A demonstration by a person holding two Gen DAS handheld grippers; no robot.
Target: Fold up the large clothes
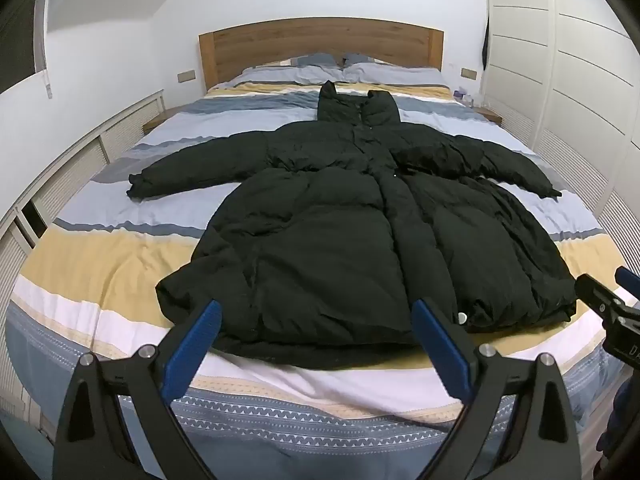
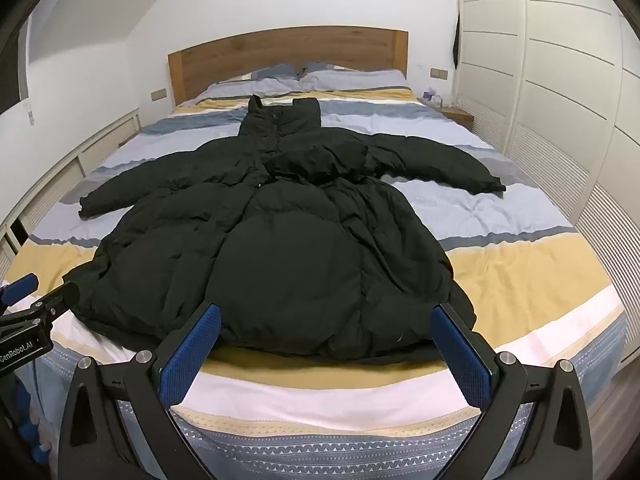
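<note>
Since no fold shows anywhere yet, rate the task as at its start. Bed (image 1: 100,264) w/ striped cover takes up most of both views; wooden headboard (image 1: 320,46) at far end, white wardrobe (image 1: 580,80) along the right wall. Black puffer coat (image 1: 340,240) lies flat on the bed, front up, front closure running down the centre, hood (image 1: 356,108) toward the headboard, hem at the near edge. Both sleeves spread outward: left sleeve (image 1: 192,164) and right sleeve (image 1: 504,164) each rest on the cover, well apart from the body panels. Your left hand-held gripper (image 1: 316,340) hovers just short of the hem, jaws wide apart, nothing between them. Your right hand-held gripper (image 2: 326,344) likewise: wide open, empty, near the hem's other half. Neither touches the fabric as far as I can tell. Outstanding, in my judgement: sleeves to be brought in across the chest, sides narrowed, then hem-to-hood folds. Puffy fill will likely spring back, so expect to press ea. fold down.
</note>
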